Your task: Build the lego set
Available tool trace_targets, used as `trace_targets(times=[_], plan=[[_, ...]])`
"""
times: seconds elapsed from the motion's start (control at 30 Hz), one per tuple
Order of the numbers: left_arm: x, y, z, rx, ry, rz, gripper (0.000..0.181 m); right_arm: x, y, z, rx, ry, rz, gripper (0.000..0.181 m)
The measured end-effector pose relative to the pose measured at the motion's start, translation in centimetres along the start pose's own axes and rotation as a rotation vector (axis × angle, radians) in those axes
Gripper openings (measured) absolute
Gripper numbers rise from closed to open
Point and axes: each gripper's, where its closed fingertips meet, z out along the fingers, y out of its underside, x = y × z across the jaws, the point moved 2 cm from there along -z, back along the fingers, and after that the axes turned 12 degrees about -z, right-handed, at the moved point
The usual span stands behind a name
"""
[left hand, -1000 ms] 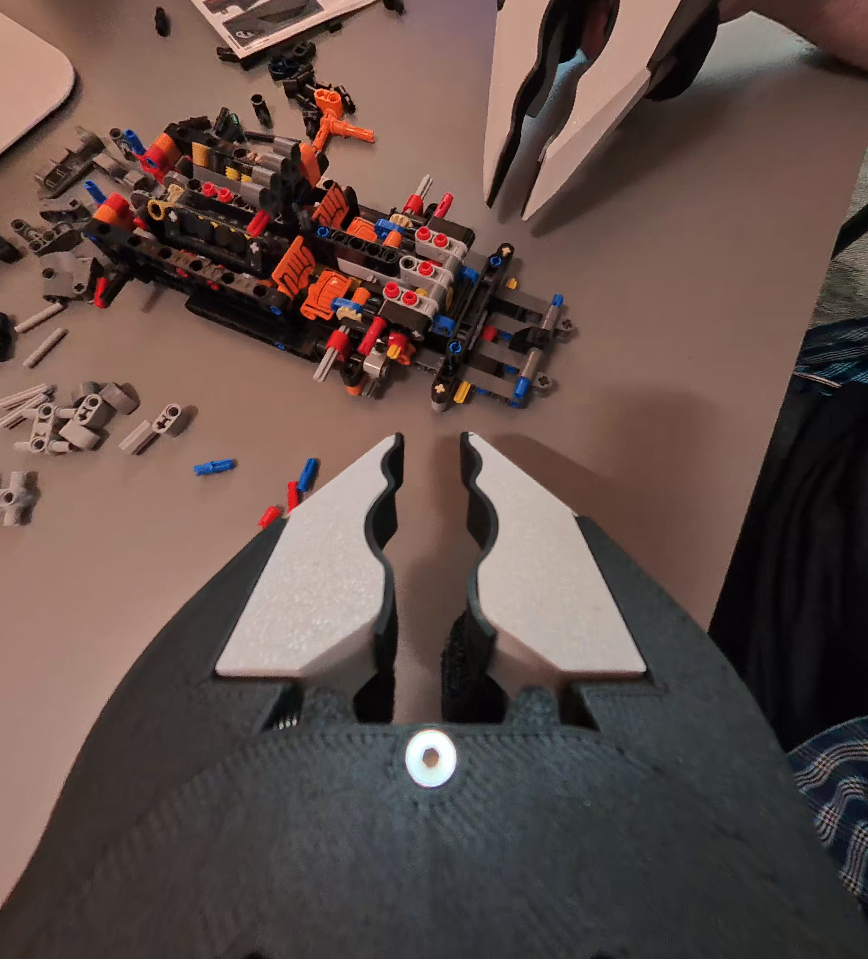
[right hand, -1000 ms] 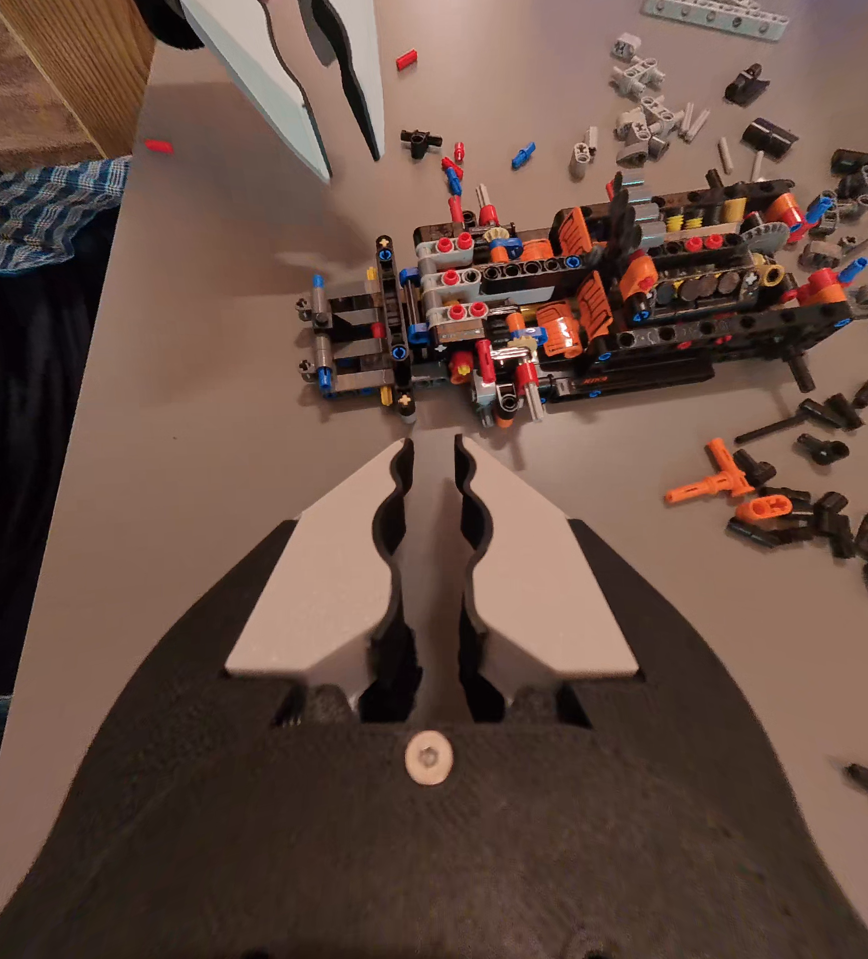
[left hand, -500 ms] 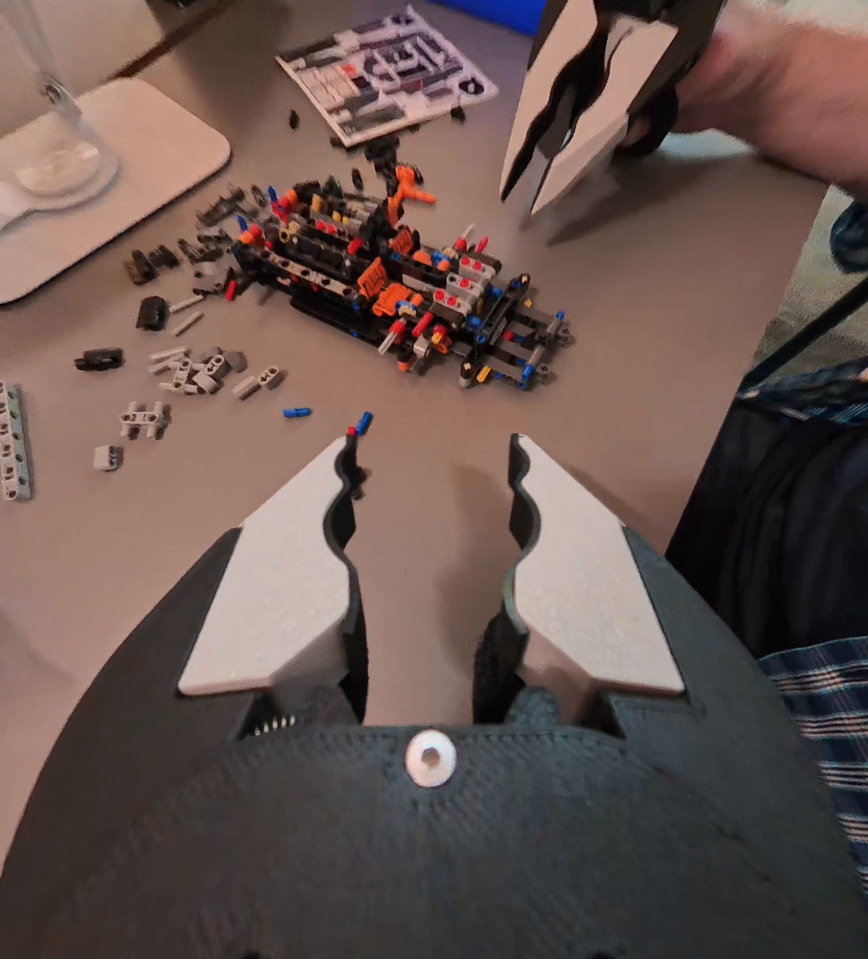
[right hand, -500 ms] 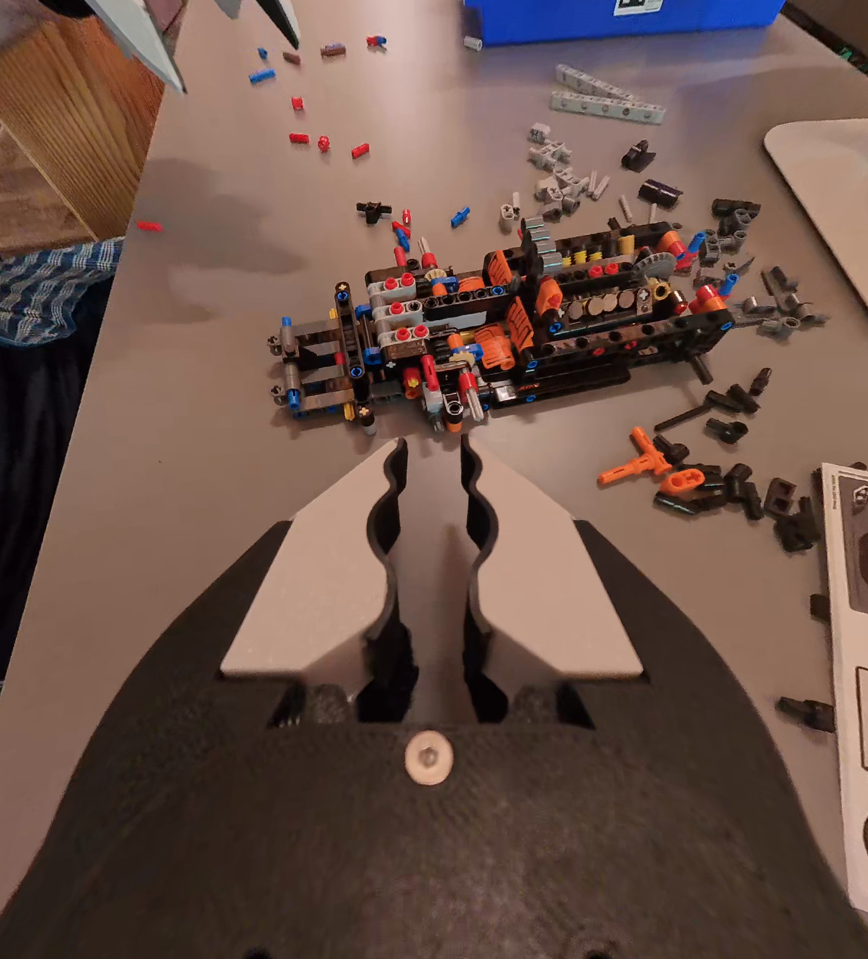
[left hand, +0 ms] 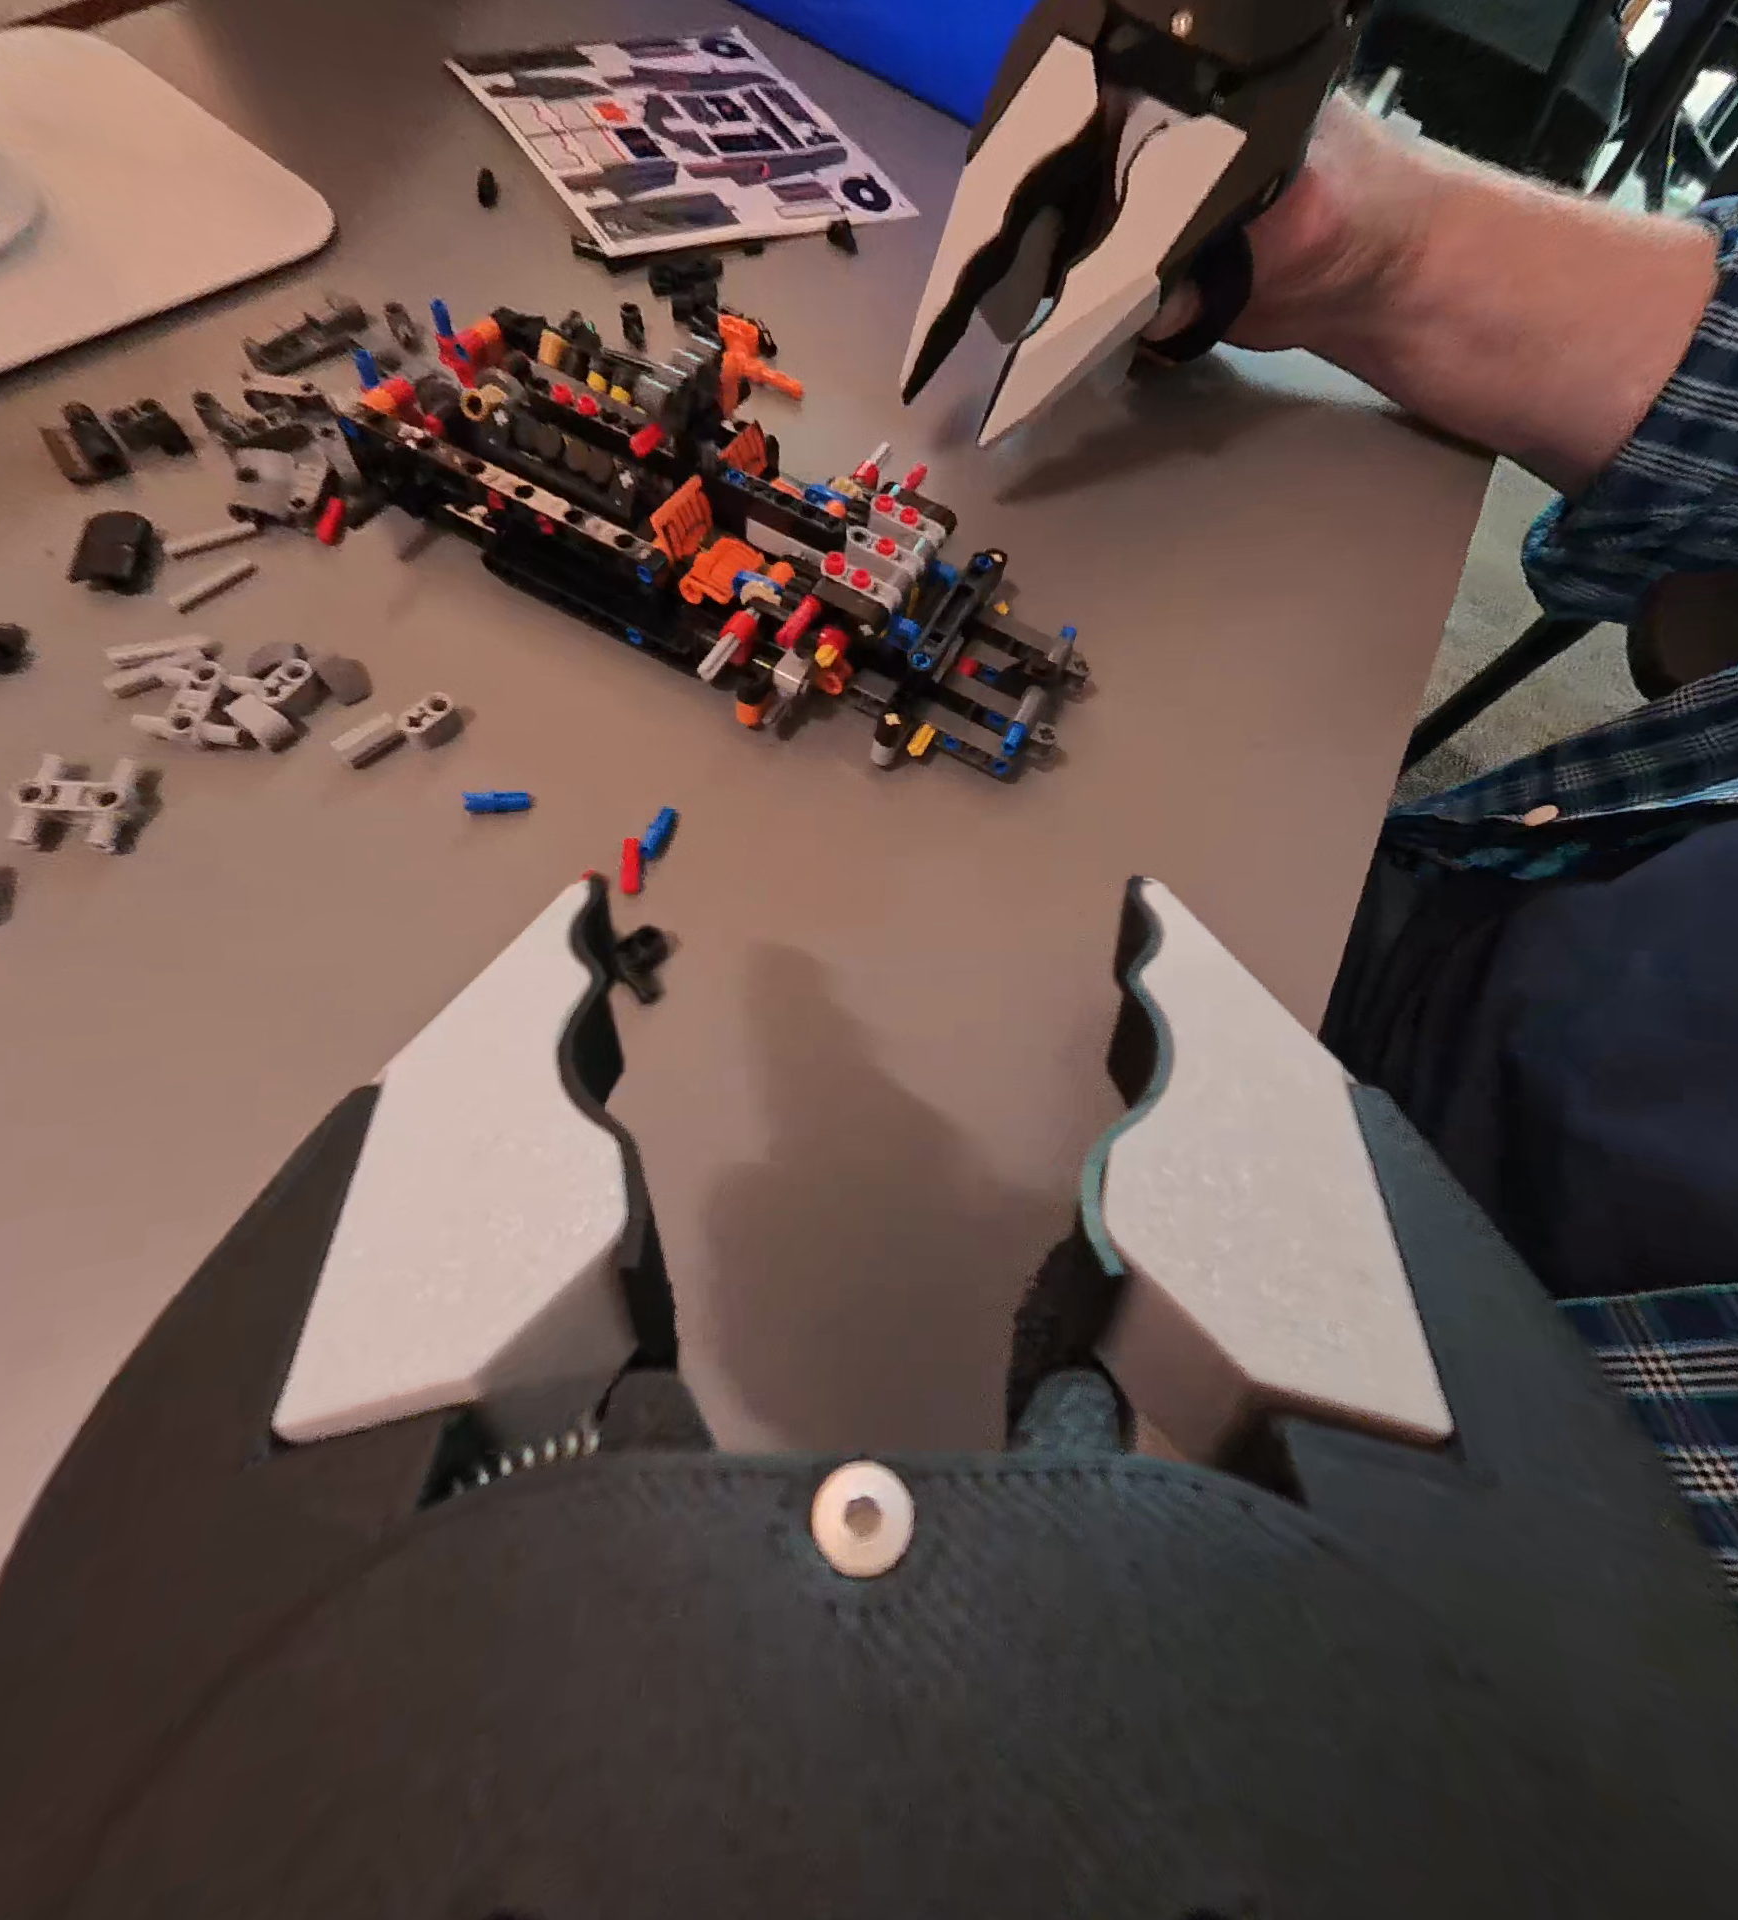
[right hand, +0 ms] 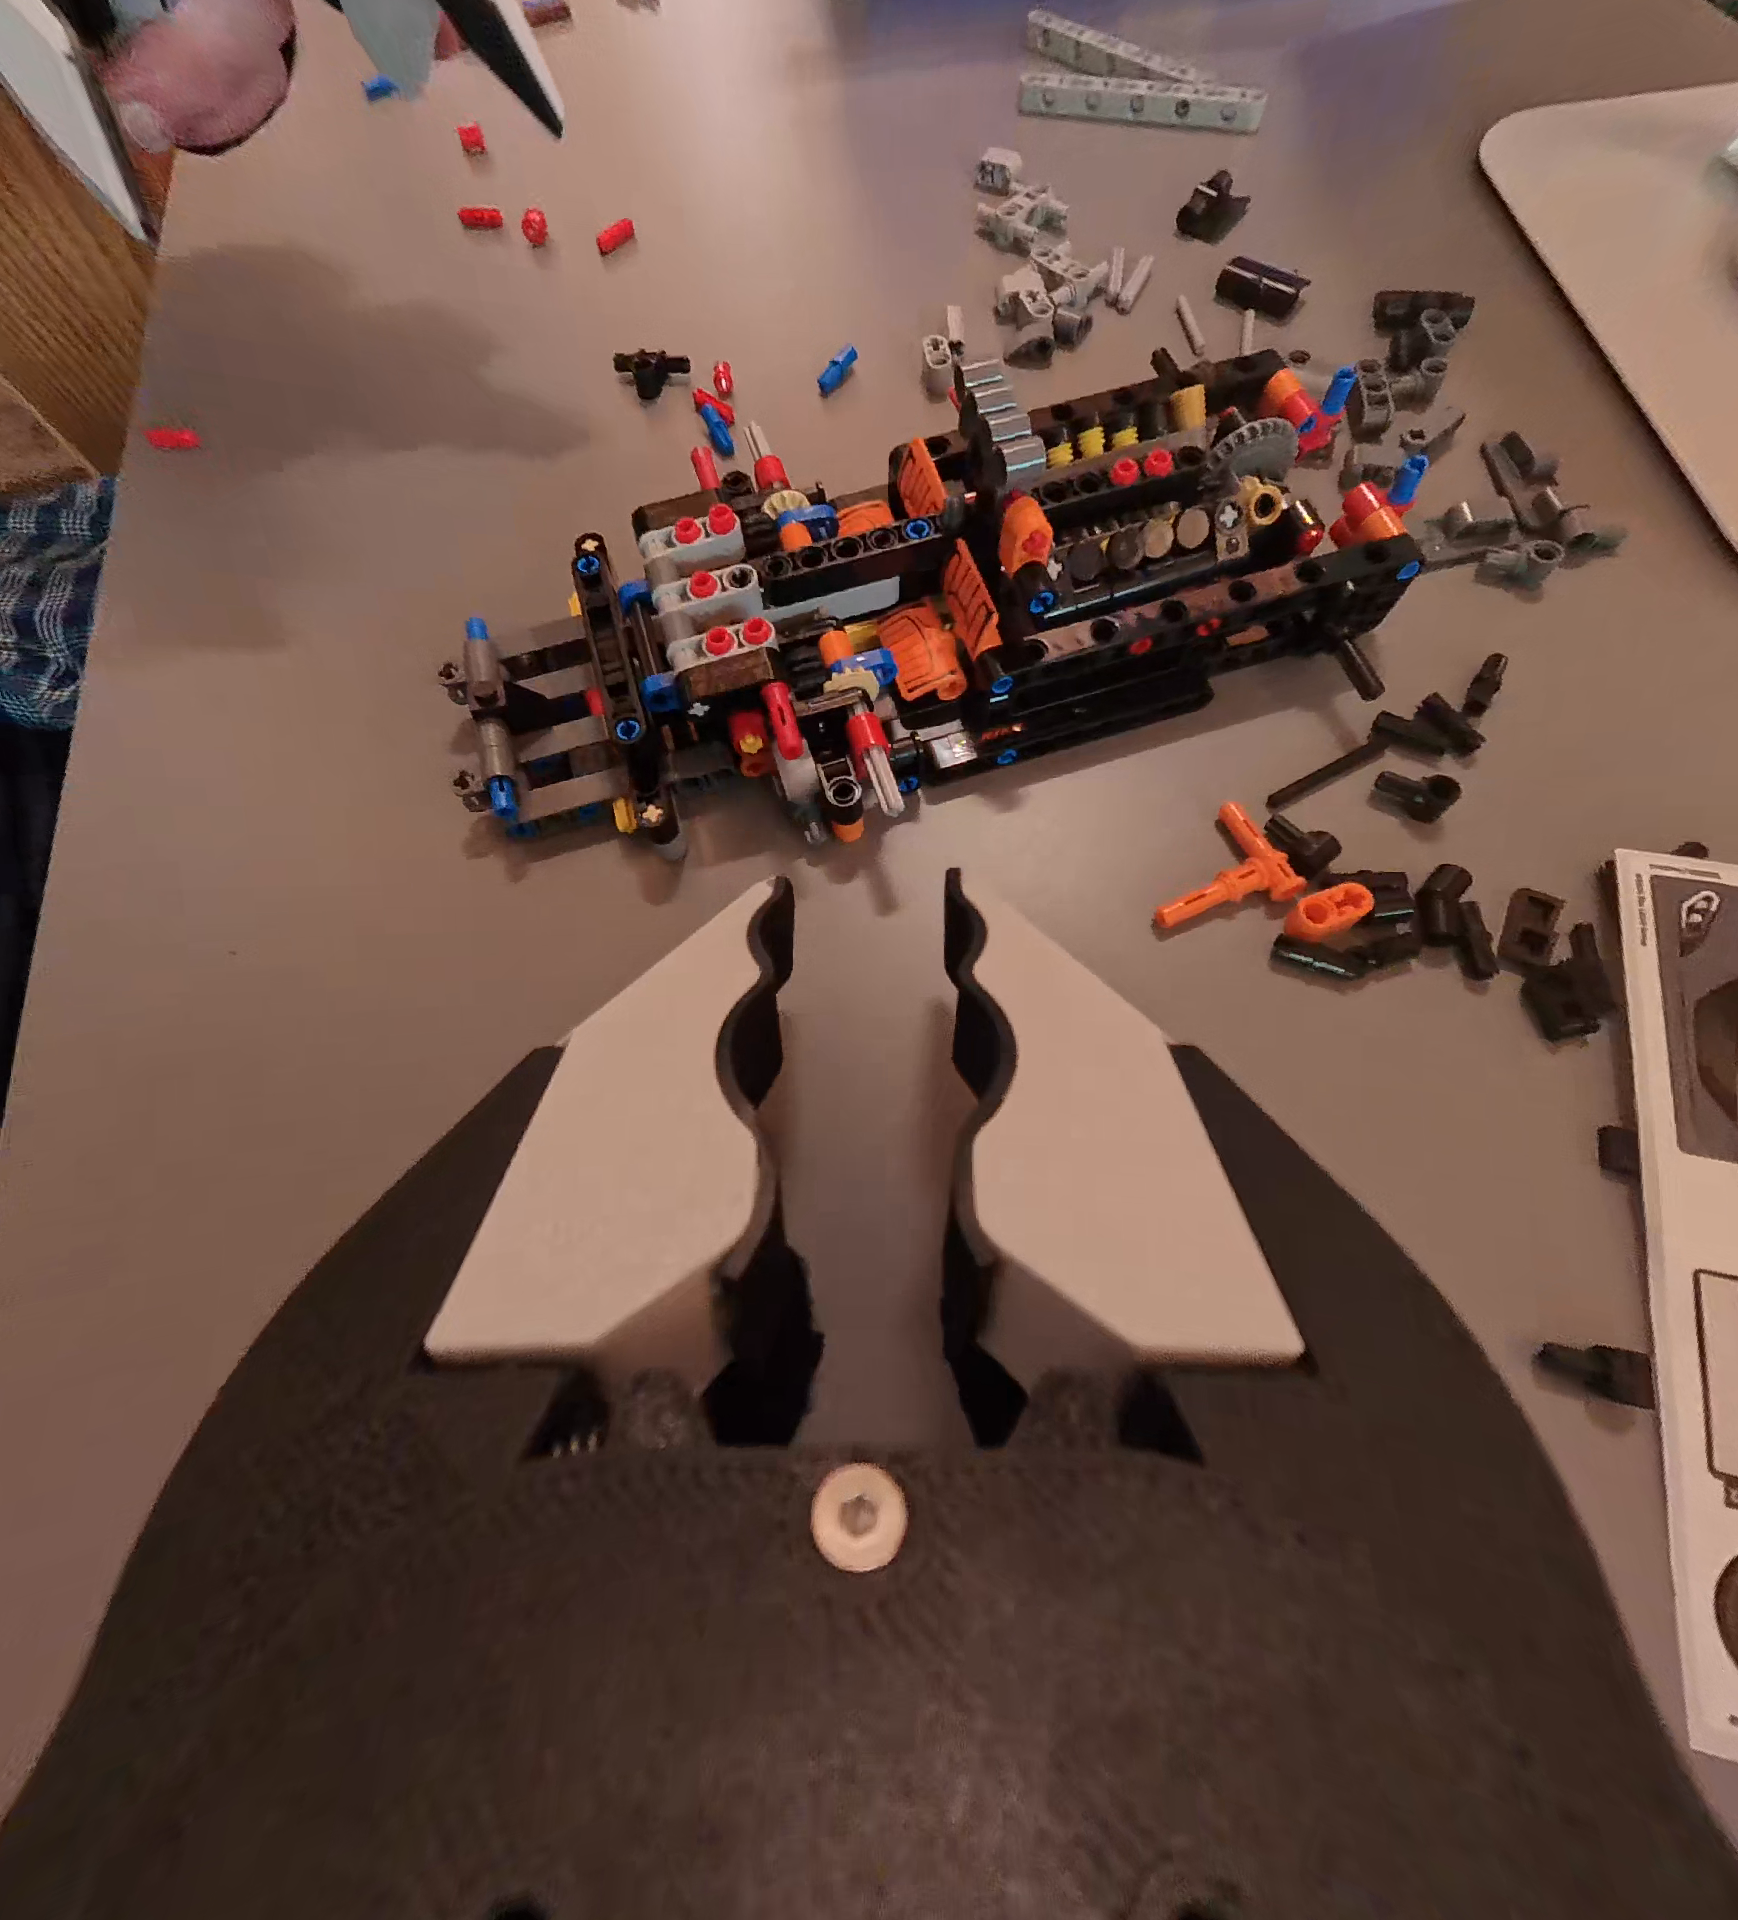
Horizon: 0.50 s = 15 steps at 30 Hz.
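A long black, orange and grey lego chassis point(left hand: 719, 561) lies on the grey table point(left hand: 1208, 644); it also shows in the right wrist view point(right hand: 948, 613). My left gripper point(left hand: 860, 888) is wide open and empty, held above the table well short of the chassis. A small black connector point(left hand: 641, 956) and red and blue pins point(left hand: 647, 847) lie by its left fingertip. My right gripper point(right hand: 865, 883) is slightly open and empty, just short of the chassis side. It also shows in the left wrist view point(left hand: 953, 416), beyond the chassis.
Loose grey pieces point(left hand: 221, 691) and black pieces point(right hand: 1447, 914) lie around the chassis, with an orange axle piece point(right hand: 1229, 883). A sticker sheet point(left hand: 678, 145) and a white stand base point(left hand: 106, 197) sit farther off. The table edge point(left hand: 1405, 727) and a person's plaid-sleeved arm point(left hand: 1571, 312) are at right. Across from one pair of fingers to the other is roughly 20 cm. The orange axle piece point(right hand: 1229, 883) is about 6 cm from my right fingertips and 25 cm from my left. Seen from the left wrist view point(left hand: 759, 371) as well.
My left gripper has pulled back and up from the chassis and opened wide. My right gripper has also drawn back and opened a little.
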Motion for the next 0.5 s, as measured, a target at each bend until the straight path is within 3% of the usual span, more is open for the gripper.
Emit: trace_targets(times=[0.07,0.13,0.5], plan=[[-0.6,-0.2,-0.3,0.01,0.014,-0.026,0.11,0.2,0.1,0.1,-0.008,0.013,0.011,0.027],[-1.5,0.0,-0.6,0.002,-0.001,-0.016,0.11,0.5,0.2,0.1,-0.013,0.026,0.021,0.027],[-2.4,-1.0,-0.7,0.041,-0.024,0.114,0.052,1.1,1.0,0.8,-0.088,0.06,0.075,0.028]])
